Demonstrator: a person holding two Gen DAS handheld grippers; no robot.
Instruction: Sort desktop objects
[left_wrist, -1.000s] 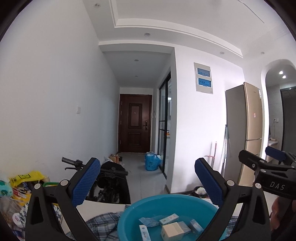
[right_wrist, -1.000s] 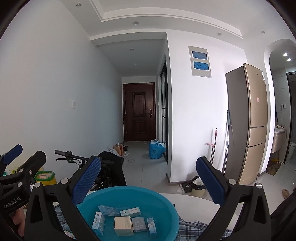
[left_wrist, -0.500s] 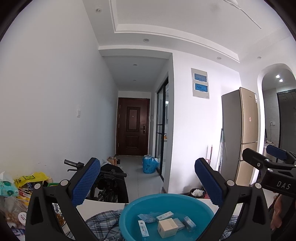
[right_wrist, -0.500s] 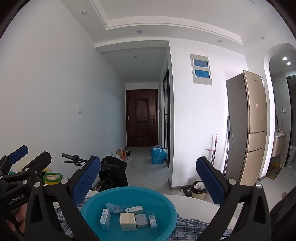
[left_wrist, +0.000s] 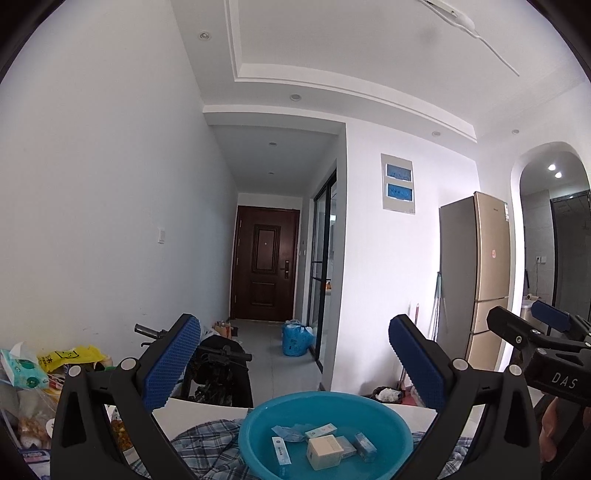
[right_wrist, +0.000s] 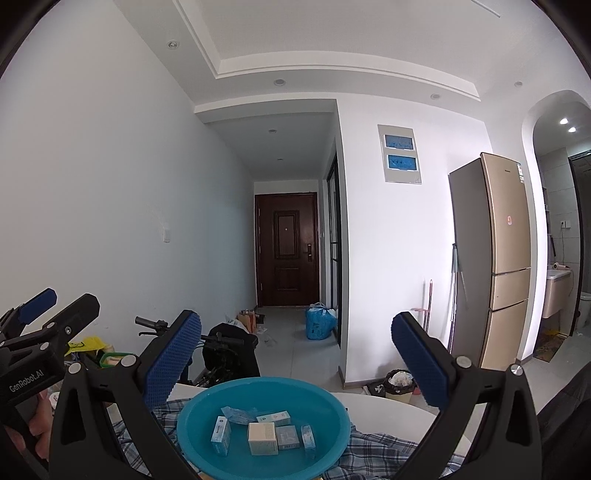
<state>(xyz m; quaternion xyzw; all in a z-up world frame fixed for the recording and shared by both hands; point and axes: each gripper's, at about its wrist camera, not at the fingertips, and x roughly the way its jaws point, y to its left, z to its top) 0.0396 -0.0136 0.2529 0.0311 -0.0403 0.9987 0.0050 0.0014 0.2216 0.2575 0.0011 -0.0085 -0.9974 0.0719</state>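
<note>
A blue plastic basin (left_wrist: 258, 428) (right_wrist: 332, 410) sits on a plaid cloth (left_wrist: 207, 439) (right_wrist: 369, 450) over a white table (left_wrist: 199, 410) (right_wrist: 388, 406). Inside lie several small boxes, among them a white cube box (left_wrist: 324, 450) (right_wrist: 263, 437) and a pale blue box (right_wrist: 221, 435). My left gripper (left_wrist: 293, 363) hangs open above the basin with nothing between its blue pads. My right gripper (right_wrist: 295, 363) is open too, held above the basin. Each gripper shows at the edge of the other's view: the right one (left_wrist: 532, 328), the left one (right_wrist: 55, 306).
A pile of bags and snack packets (left_wrist: 29, 373) sits at the left. A black scooter (left_wrist: 214, 365) stands behind the table. Beyond are a hallway with a dark door (left_wrist: 264, 266), a blue bag (left_wrist: 295, 339), a fridge (left_wrist: 476, 277) and a small bin (right_wrist: 399, 384).
Both cameras have tilted upward and risen slightly, so the basin sits lower in view and more ceiling shows. Both grippers stay open and the boxes in the basin have not moved.
</note>
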